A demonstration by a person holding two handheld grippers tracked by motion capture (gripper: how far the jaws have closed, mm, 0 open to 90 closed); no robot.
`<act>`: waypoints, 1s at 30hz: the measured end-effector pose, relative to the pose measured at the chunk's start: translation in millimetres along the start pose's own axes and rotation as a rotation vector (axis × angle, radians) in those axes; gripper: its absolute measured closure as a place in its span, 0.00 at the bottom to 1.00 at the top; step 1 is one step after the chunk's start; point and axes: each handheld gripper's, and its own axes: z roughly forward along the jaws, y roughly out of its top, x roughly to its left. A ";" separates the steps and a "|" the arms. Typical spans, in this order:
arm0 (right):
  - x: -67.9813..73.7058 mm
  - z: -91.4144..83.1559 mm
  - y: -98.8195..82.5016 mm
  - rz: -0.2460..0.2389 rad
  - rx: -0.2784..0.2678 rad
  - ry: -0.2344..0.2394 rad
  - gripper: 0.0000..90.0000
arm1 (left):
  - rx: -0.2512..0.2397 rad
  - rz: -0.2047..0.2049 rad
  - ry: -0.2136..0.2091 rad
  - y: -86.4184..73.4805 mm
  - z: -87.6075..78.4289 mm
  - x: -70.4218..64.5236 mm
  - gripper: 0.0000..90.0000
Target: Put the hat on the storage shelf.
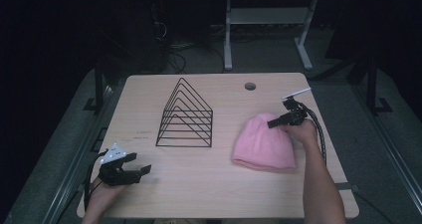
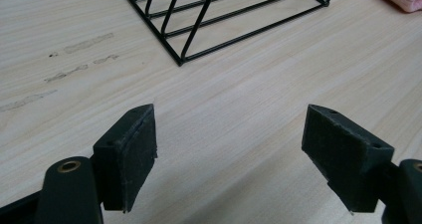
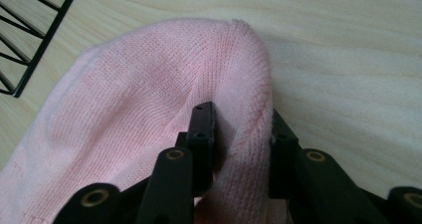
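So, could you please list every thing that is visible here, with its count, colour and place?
hat: 1, pink knit, right part of the table, its top pinched by the right gripper.
wire rack: 1, black, triangular, middle of the table, left of the hat.
table: 1, light wood, with a round hole near the far edge.
desk frame: 1, pale grey, on the floor behind the table.
left gripper: 1, black, near left part of the table, jaws open, nothing between them.
right gripper: 1, black, shut on the hat.
forearms: 2, entering from the bottom edge of the high view.
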 end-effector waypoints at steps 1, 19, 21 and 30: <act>0.7 -1.1 -0.3 -0.001 -0.003 0.006 0.82 | 0.001 0.001 0.000 0.2 0.1 0.0 0.24; 32.7 -46.3 0.8 -0.114 -0.153 0.092 0.86 | -0.007 0.009 0.004 1.3 -0.4 -1.7 0.24; 37.4 -50.9 0.7 -0.131 -0.175 0.103 0.86 | -0.008 0.006 0.005 1.1 -0.7 -1.9 0.24; 71.4 -79.9 1.8 -0.253 -0.268 0.148 0.86 | -0.006 0.000 0.003 0.5 -1.5 -1.1 0.24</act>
